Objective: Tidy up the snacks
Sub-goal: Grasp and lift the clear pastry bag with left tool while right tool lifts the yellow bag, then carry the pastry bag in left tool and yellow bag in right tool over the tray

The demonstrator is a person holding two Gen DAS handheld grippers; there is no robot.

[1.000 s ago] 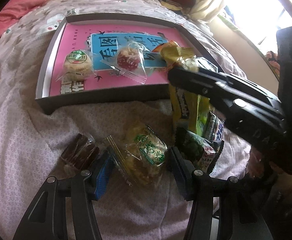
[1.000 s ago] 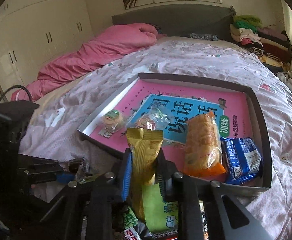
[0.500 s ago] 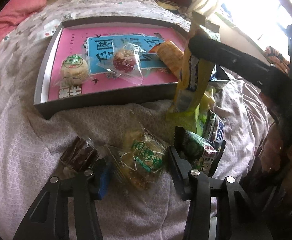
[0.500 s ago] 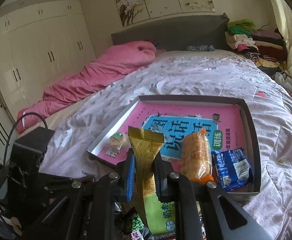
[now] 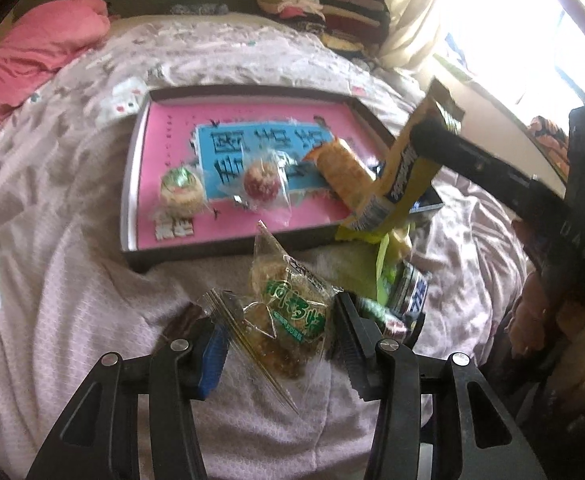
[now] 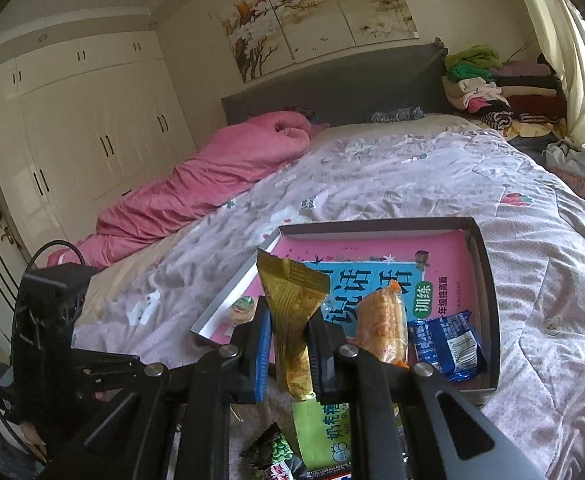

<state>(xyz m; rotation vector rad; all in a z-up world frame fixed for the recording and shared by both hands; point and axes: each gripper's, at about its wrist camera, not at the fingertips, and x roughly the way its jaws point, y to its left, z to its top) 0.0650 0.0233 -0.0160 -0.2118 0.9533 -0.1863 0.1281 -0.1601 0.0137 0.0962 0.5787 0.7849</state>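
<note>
Both picks are off the bed [image 5: 72,288] now. My left gripper [image 5: 280,344] has just closed on the clear-wrapped pastry [image 5: 288,316] and raised it, just short of the tray [image 5: 132,184]'s near wall. My right gripper [image 6: 288,344] is clamped on the gold snack packet [image 6: 290,308], up from the pile, over the tray's near corner. Two round pastries, a cracker pack [image 6: 380,328] and a blue packet [image 6: 446,346] lie inside. Next: drop both in.
</note>
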